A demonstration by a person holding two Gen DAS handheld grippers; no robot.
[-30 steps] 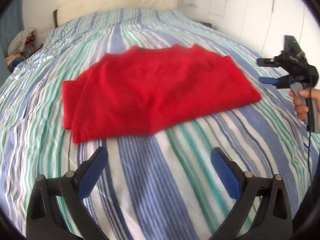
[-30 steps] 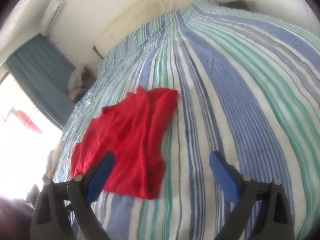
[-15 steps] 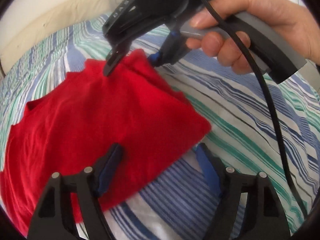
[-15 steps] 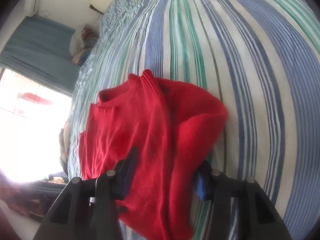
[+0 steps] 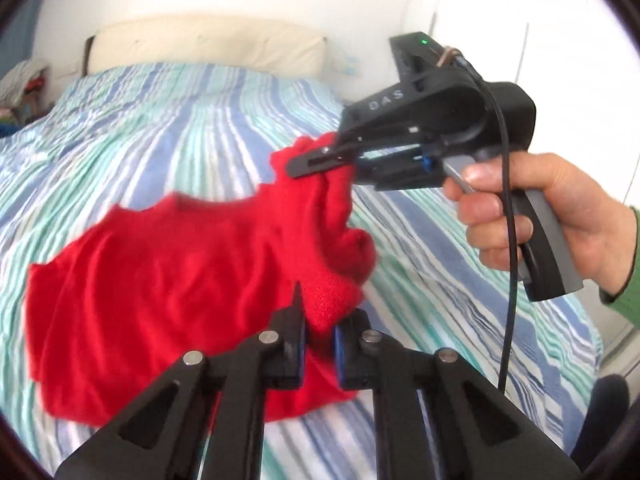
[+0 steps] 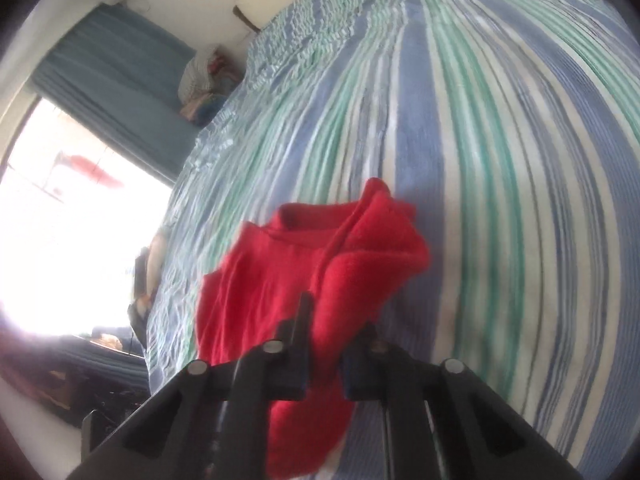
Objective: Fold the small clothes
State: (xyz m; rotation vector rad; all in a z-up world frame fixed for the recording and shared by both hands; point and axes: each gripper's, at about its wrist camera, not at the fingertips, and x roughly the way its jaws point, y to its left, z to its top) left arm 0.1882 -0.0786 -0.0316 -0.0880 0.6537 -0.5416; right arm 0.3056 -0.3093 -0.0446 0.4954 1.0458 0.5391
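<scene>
There is one red sweater (image 5: pixel 160 280) on one bed (image 5: pixel 180 120), and I hold two claws. My left claw (image 5: pixel 318 336) is clenched on the sweater's near right corner, a bunch of red knit squeezed between its two blue pads. My right claw (image 5: pixel 320 160) grips the far right edge of the same sweater and holds it up off the striped cover, so the fabric hangs in folds between the two claws while the rest lies spread toward the left.

The left camera shows my right hand (image 5: pixel 532 216) wrapped around the right claw's grey handle, one black cable (image 5: pixel 508 208) running down from it, a small green light on top of its body, and one cream headboard (image 5: pixel 204 46) against the white wall. The right camera shows none of that. There my right claw (image 6: pixel 326 344) is closed on red cloth (image 6: pixel 304 280) at the bottom of the frame, and I see one blue curtain (image 6: pixel 108 80), a bright window (image 6: pixel 60 220) and a heap of bedding or clothes (image 6: pixel 204 80) beside the bed (image 6: pixel 500 160).

The sweater is blurred in both views, and its collar is hard to make out. The window is washed out. In the right view the pads are mostly buried in cloth. The things at the lower left there are too dark to name.
</scene>
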